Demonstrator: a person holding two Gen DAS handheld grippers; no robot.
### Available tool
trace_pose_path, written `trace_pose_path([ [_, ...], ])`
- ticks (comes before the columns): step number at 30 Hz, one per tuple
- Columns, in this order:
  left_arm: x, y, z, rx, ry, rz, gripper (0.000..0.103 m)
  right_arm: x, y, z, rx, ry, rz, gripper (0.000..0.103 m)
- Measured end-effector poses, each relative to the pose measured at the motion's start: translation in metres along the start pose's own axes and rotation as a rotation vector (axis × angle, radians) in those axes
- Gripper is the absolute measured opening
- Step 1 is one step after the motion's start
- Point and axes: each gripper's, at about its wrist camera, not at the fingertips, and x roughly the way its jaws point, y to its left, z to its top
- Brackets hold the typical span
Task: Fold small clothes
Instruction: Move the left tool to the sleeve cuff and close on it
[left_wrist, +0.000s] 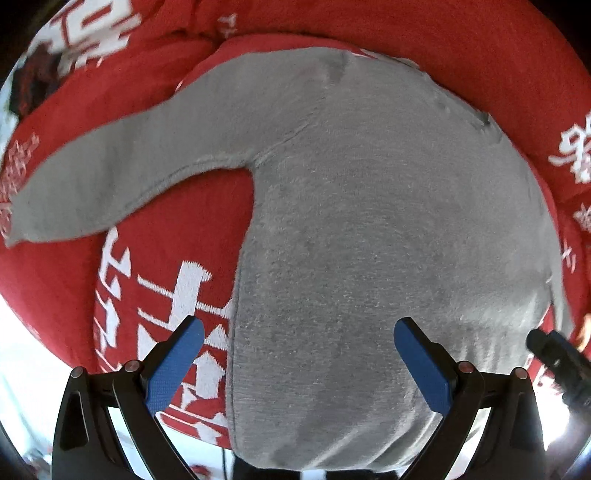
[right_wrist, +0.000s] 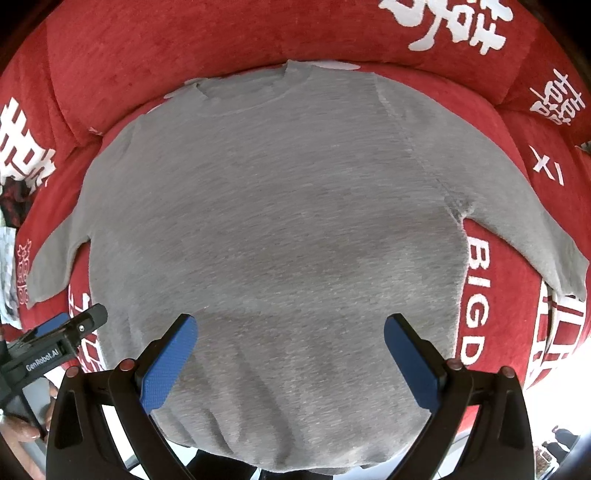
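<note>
A small grey long-sleeved sweater (right_wrist: 277, 221) lies flat on a red cushioned seat (right_wrist: 166, 48), neckline at the far side, hem toward me. In the left wrist view the grey sweater (left_wrist: 369, 221) fills the frame, with its left sleeve (left_wrist: 110, 173) stretched out to the left. My left gripper (left_wrist: 299, 332) hovers open over the sweater's lower left edge, nothing between its blue pads. My right gripper (right_wrist: 291, 328) hangs open over the lower middle of the sweater. The right sleeve (right_wrist: 535, 229) runs out to the right. The left gripper's black body (right_wrist: 66, 332) shows at the lower left of the right wrist view.
The red seat cover carries white printed characters (left_wrist: 177, 295) and the letters "BIGD" (right_wrist: 476, 299). Red back cushions (right_wrist: 332, 33) rise behind the sweater. A hand (right_wrist: 26, 432) holds the left tool. Bright floor shows past the seat's near edge (right_wrist: 554, 398).
</note>
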Motion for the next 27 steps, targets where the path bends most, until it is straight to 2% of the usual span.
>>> trace_pose_path([
  [3, 0.003, 0.028, 0.003, -0.053, 0.008, -0.001, 0.103, 0.000, 0.008, -0.001, -0.018, 0.002, -0.005, 0.101],
  [7, 0.000, 0.077, 0.011, -0.132, -0.036, -0.001, 0.103, 0.003, 0.022, -0.001, -0.044, 0.008, -0.006, 0.101],
  [10, -0.002, 0.128, 0.018, -0.227, -0.084, 0.005, 0.103, 0.009, 0.035, -0.001, -0.060, 0.018, -0.001, 0.101],
  [13, -0.005, 0.192, 0.020, -0.369, -0.161, -0.005, 0.103, 0.013, 0.047, -0.001, -0.078, 0.024, 0.006, 0.101],
  [15, -0.005, 0.244, 0.014, -0.519, -0.236, -0.081, 0.103, 0.016, 0.057, -0.002, -0.095, 0.028, 0.012, 0.101],
  [18, 0.005, 0.290, 0.009, -0.660, -0.272, -0.189, 0.103, 0.021, 0.073, -0.004, -0.120, 0.036, 0.021, 0.101],
  [20, 0.011, 0.307, 0.005, -0.709, -0.308, -0.252, 0.103, 0.025, 0.083, -0.006, -0.134, 0.041, 0.026, 0.101],
  [23, 0.003, 0.304, 0.008, -0.671, -0.364, -0.291, 0.103, 0.029, 0.096, -0.008, -0.148, 0.048, 0.040, 0.101],
  [27, 0.002, 0.302, 0.020, -0.709, -0.404, -0.317, 0.103, 0.029, 0.111, -0.010, -0.164, 0.044, 0.054, 0.101],
])
